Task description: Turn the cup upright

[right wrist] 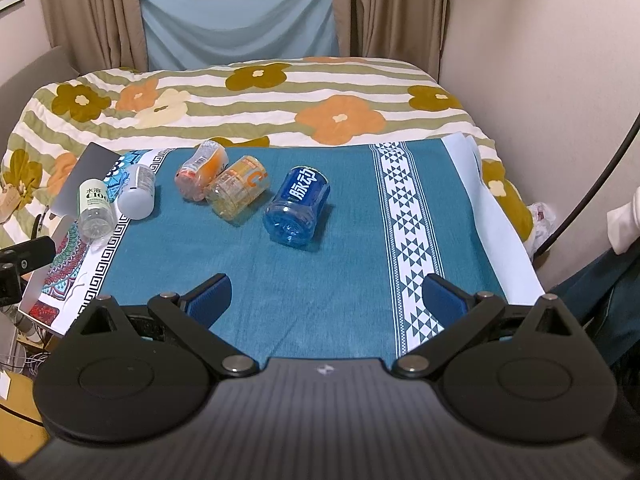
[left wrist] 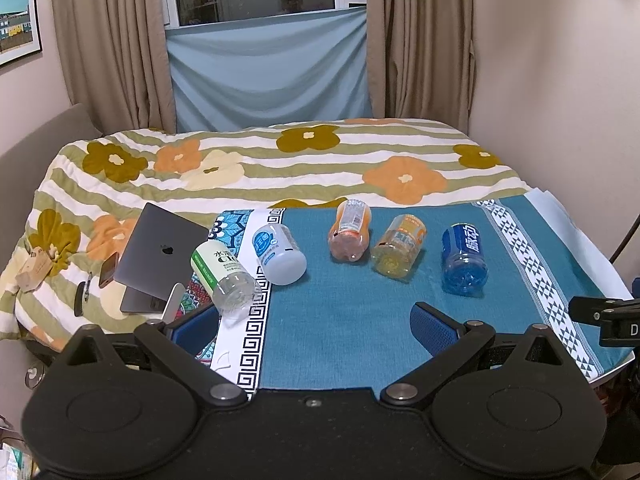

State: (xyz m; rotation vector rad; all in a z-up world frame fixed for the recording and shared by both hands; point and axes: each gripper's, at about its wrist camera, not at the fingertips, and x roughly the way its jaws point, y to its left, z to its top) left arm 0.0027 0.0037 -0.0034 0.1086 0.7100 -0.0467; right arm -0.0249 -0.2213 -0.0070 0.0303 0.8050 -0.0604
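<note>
Teal cloth (left wrist: 340, 320) covers the table, and five cut-off bottle cups lie on their sides across its far half, none upright. The blue cup (right wrist: 297, 210) lies toward the middle of the cloth, base facing the cameras, just short of the white patterned band (right wrist: 404, 220) near the right edge. Next to it on the left lies the yellow cup (right wrist: 238, 190), touching the orange cup (right wrist: 202, 176) behind it near the far edge. Further left, the white cup (left wrist: 280, 254) rests on the cloth's white border, and the green-label cup (left wrist: 224, 278) lies at the left edge, its clear base toward the near side. A grey laptop (left wrist: 162, 252) sits just beyond the left edge on the flowered bedspread (left wrist: 300, 164). The left gripper (left wrist: 316, 326) hovers over the near left part of the table, fingers (left wrist: 434, 328) spread wide and holding nothing. The right gripper (right wrist: 326, 300) hangs over the near edge, its fingers (right wrist: 210, 298) likewise wide apart and empty, well short of the blue cup.
</note>
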